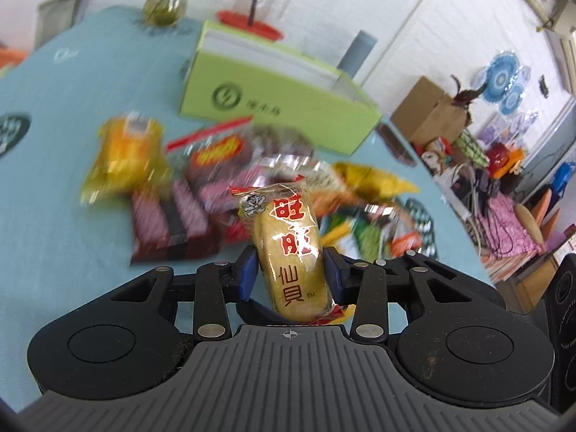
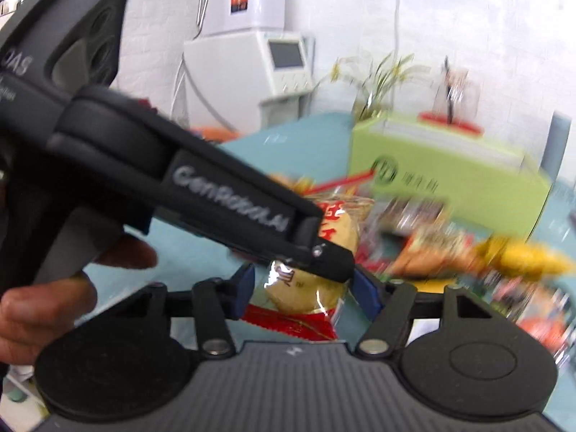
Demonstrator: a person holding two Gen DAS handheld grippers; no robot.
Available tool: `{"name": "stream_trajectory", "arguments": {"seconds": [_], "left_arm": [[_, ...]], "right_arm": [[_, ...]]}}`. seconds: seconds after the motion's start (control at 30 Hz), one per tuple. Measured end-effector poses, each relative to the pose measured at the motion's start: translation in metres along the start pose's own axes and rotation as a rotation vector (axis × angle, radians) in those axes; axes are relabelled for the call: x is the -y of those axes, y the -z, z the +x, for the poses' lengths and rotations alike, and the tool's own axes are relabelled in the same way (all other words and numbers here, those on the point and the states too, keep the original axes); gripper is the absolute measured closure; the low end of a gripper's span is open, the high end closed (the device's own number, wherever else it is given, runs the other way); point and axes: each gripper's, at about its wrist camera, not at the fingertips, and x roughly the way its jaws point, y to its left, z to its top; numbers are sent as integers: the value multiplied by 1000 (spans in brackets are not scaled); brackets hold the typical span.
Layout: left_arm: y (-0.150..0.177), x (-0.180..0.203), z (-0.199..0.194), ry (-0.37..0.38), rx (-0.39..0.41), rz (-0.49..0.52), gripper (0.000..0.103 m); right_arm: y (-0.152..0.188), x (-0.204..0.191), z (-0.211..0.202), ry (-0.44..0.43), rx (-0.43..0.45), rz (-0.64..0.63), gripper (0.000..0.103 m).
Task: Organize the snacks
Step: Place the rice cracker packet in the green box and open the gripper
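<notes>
My left gripper (image 1: 290, 275) is shut on a yellow rice cracker packet (image 1: 288, 248) with red Chinese letters, held upright above the blue table. In the right wrist view the same packet (image 2: 306, 291) sits between the blue pads of my right gripper (image 2: 304, 288), which stand wide of it. The left gripper's black body (image 2: 201, 194) crosses that view from the upper left, its tip on the packet. A pile of snack bags (image 1: 201, 194) lies blurred on the table behind.
A green open box (image 1: 273, 90) stands behind the pile, also in the right wrist view (image 2: 442, 176). A plant vase (image 1: 163, 7), a glass jug on a red tray (image 1: 259, 10) and a grey cylinder (image 1: 356, 54) stand at the table's back. Clutter lies off the right edge.
</notes>
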Motion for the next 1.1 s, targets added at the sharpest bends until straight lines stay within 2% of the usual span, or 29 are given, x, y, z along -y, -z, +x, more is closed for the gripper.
{"name": "stream_trajectory", "arguments": {"seconds": [0.13,0.27,0.43,0.53,0.7,0.73,0.77,0.83,0.87,0.93,1.1], "left_arm": [[-51,22,16,2,48,70,85],[-111,39,53,25,55,117,86],[-181,55,110,18,51,175,87],[-209,60,151,-8,29,202,87],[-227,45,209,-21,-38,196,85],[-227,42,217,-35,-39,197,81],[-227,40,223,-49,-36,199,70],[-228,36,227,-76,-26,196,62],[-228,34,224,-78,-21,191,62],[-225,32,211,-58,-8,180,61],[-193,39,152,-30,57,200,48]], "right_arm": [[-29,31,10,51,49,-35,32],[-64,77,29,93,68,-31,32],[-105,142,73,120,43,-12,32],[-113,171,102,123,8,8,32],[-105,208,146,106,-59,52,30],[-103,213,152,111,-68,57,27],[-100,217,155,117,-73,59,26],[-95,223,150,143,-65,66,24],[-95,225,143,152,-48,72,22],[-90,224,118,172,4,93,12],[-60,193,46,167,96,134,10]]}}
